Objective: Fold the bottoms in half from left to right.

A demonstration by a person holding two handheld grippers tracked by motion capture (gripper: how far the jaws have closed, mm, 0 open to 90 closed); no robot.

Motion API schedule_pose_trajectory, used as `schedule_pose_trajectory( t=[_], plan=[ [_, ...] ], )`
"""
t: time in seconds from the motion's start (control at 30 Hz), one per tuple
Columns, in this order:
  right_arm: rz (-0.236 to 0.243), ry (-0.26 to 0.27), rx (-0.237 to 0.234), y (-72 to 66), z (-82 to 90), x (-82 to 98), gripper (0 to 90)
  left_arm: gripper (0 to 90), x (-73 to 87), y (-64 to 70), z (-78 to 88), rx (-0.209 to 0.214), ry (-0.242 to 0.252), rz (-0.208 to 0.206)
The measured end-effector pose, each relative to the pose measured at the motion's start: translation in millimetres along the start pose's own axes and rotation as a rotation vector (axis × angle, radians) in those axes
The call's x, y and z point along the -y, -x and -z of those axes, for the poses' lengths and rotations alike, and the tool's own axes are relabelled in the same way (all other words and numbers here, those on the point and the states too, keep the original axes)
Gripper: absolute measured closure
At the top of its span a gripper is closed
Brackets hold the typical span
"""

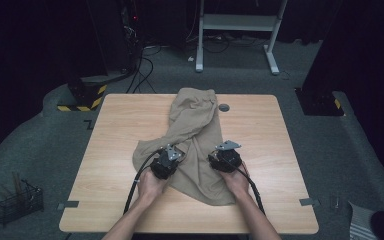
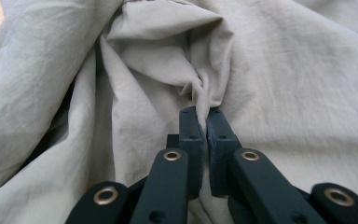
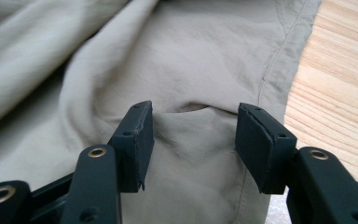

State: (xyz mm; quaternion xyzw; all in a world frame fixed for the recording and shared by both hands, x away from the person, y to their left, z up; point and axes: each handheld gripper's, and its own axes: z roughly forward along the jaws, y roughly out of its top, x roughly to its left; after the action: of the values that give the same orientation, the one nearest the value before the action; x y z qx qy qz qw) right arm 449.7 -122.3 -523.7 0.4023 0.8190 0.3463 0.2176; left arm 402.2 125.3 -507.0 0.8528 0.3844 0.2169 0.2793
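Wooden table [image 1: 260, 125], beige trousers [image 1: 195, 130], left gripper [image 2: 204, 122] pinching a fold, right gripper [image 3: 193, 140] agape over cloth.

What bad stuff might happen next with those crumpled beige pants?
1. The left tool pinches just a thin pucker of the pants, so the cloth may slip out if pulled.
2. The right tool is open, pads pressed on the fabric beside the seam; closing could grab extra layers.
3. With only one side gripped, a pull might bunch the pants further.
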Motion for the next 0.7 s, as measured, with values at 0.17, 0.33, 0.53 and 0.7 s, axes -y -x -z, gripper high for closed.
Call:
schedule_pose_trajectory(
  t=[0.17, 0.33, 0.53, 0.7],
  plan=[
    [0.004, 0.0, 0.002, 1.1, 1.0, 0.8, 46.7, 86.9, 14.0, 1.7, 16.5, 0.015, -0.055, -0.006],
    [-0.005, -0.001, 0.006, 0.5, 1.2, 0.8, 46.7, 58.1, 8.3, -2.4, 32.9, 0.038, 0.085, 0.039],
    [-0.015, 0.11, -0.037, -8.0, 27.4, -1.1, 49.3, 42.6, -5.6, -32.1, 41.4, -0.03, 0.111, 0.092],
    [0.01, 0.108, -0.117, -20.6, 36.6, -8.6, 48.8, 39.5, -12.5, -59.0, 29.2, -0.049, 0.069, 0.143]
  ],
)
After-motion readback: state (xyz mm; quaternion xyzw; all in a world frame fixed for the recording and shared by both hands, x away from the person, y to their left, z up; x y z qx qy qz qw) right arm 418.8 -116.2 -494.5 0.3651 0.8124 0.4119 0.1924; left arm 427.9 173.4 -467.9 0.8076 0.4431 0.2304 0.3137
